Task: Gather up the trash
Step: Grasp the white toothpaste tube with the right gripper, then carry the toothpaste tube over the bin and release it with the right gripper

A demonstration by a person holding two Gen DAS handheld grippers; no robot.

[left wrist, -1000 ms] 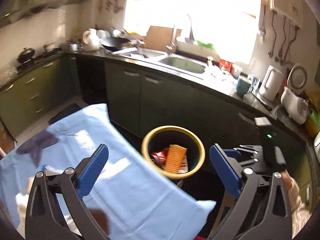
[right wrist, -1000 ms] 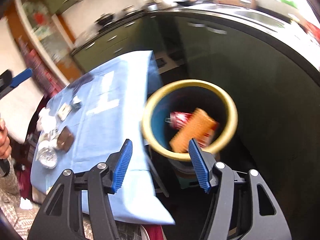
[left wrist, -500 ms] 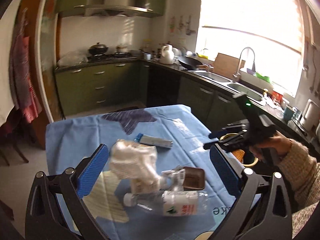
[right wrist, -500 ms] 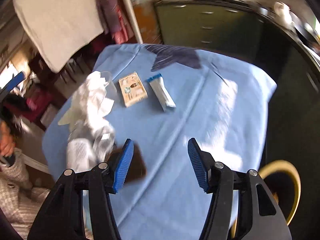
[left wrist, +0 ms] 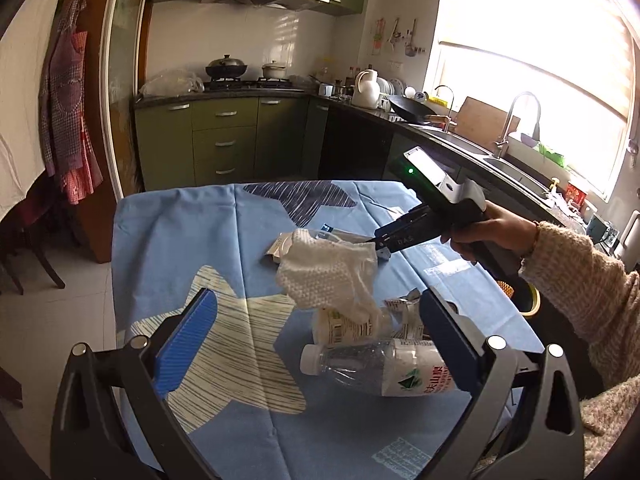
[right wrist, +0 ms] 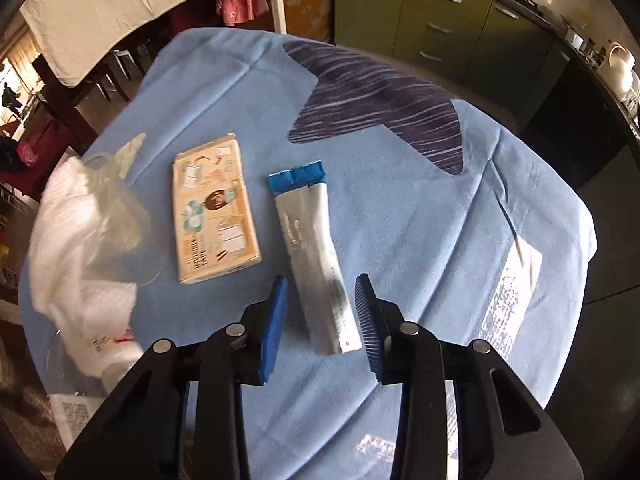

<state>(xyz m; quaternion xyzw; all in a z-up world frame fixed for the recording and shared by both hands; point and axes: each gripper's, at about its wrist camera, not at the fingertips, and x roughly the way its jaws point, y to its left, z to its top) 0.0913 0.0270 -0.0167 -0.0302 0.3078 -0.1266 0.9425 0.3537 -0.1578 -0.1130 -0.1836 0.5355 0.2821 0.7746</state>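
Trash lies on a table with a blue cloth (left wrist: pixel 180 240). My right gripper (right wrist: pixel 322 316) is open, its fingers either side of the near end of a silver-and-blue wrapper (right wrist: pixel 310 248). A beige card packet (right wrist: pixel 214 210) lies left of it. A crumpled white tissue (left wrist: pixel 326 276) sits on a small white bottle (left wrist: pixel 344 326), in front of a clear plastic bottle (left wrist: pixel 380 366). My left gripper (left wrist: pixel 316 340) is open and empty, just short of the bottles. The right gripper (left wrist: pixel 380 246) also shows in the left wrist view behind the tissue.
The yellow rim of a bin (left wrist: pixel 530 300) shows past the table's right edge, mostly hidden by the person's arm. Green kitchen cabinets (left wrist: pixel 224 140), a stove and a sink counter (left wrist: pixel 480 156) stand behind. A chair (left wrist: pixel 28 248) stands at the left.
Both grippers have swung from the bin to the table. The right gripper has come down around the silver wrapper. The left gripper has closed in on the tissue and bottles.
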